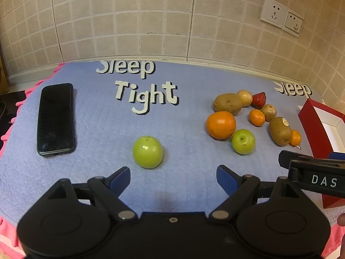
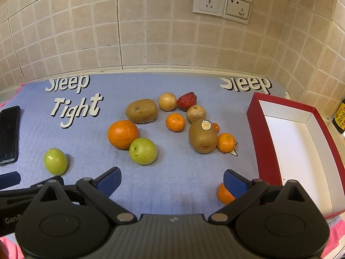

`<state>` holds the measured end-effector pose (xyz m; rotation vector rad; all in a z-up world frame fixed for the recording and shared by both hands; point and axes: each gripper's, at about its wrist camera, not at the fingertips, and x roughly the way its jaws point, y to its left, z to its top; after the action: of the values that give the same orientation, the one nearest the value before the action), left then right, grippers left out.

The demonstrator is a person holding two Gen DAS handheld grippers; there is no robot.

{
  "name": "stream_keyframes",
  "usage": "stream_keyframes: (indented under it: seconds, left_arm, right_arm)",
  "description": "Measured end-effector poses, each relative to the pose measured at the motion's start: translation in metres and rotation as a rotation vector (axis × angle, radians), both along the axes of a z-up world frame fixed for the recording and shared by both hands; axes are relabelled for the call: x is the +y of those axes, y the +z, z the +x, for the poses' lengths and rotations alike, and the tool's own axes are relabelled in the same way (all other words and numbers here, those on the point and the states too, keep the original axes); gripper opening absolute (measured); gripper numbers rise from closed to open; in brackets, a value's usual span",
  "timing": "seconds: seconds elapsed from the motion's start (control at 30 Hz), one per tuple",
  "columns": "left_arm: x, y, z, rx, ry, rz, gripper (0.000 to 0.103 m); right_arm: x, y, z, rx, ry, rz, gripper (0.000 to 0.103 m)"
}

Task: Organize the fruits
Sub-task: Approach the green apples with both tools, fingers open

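Observation:
Fruits lie on a blue mat (image 2: pixel 86 138). A lone green apple (image 1: pixel 147 152) sits just ahead of my open, empty left gripper (image 1: pixel 173 178); it also shows in the right wrist view (image 2: pixel 55 161). A cluster holds a large orange (image 2: pixel 122 134), a second green apple (image 2: pixel 143 151), two kiwis (image 2: pixel 141 110) (image 2: pixel 203 137), a strawberry (image 2: pixel 187 101), small mandarins (image 2: pixel 175 122) and two pale round fruits (image 2: pixel 167 101). My right gripper (image 2: pixel 172 182) is open and empty; a mandarin (image 2: pixel 224 194) lies partly hidden behind its right finger. The red box (image 2: pixel 267 151) is empty.
A black phone (image 1: pixel 56 118) lies on the mat's left side. A tiled wall with two sockets (image 2: pixel 222 4) stands behind. A dark bottle (image 2: pixel 340 118) stands beyond the box. The mat has a pink frilled edge (image 1: pixel 13 112).

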<state>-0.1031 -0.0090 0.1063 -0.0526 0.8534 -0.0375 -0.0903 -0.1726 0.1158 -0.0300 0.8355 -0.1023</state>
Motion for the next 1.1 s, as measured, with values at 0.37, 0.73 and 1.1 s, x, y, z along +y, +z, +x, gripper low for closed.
stream_keyframes:
  seconds: [0.37,0.73,1.1]
  left_arm:
    - [0.015,-0.011,0.010,0.012,0.030,0.004,0.103]
    - [0.036,-0.025,0.034,0.016,0.064,0.000,0.103]
    - [0.037,-0.052,0.063,0.027,0.022,0.003,0.103]
  right_arm:
    - [0.015,-0.012,0.016,0.021,0.036,-0.013,0.102]
    - [0.029,-0.025,0.042,0.039,0.063,-0.028,0.102]
    - [0.019,-0.049,0.078,0.031,0.083,0.013,0.094]
